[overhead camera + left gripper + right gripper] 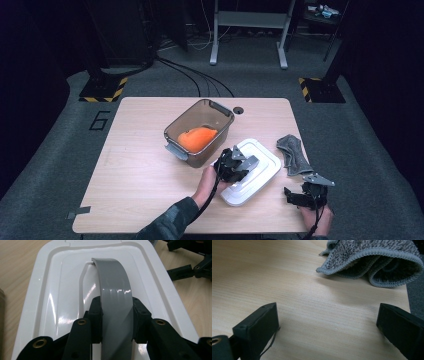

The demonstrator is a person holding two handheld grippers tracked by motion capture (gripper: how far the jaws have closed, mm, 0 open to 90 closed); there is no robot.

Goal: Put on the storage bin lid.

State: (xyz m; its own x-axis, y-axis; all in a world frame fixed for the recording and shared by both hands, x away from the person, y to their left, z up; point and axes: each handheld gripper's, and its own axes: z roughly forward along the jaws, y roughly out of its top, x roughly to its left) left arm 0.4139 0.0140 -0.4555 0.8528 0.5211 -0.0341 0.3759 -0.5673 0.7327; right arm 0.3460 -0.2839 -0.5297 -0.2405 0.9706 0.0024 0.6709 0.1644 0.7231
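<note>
**A:** High view first: how far along is it?

**B:** The brown container sits open mid-table with the orange item inside, so filling looks done. The white lid lies on the table just right of the container, not yet on it. The left gripper is on the lid's near-left part. I judge the lid is just being taken up; carrying it over and seating it remain.

**A:** And its lie?

**B:** The long axis runs diagonally, from near-left to far-right, roughly parallel to the container's.

**A:** Left gripper view?

**B:** The jaws are clamped on the grey handle, one pad on each edge of the strap. The handle arches away along the lid's length, so the gripper looks down the long axis. The lid's top faces up.

**A:** Right gripper view?

**B:** The right gripper has its jaws wide apart over bare wood with nothing between them. The grey cloth lies crumpled beyond, near the table's edge.
</note>
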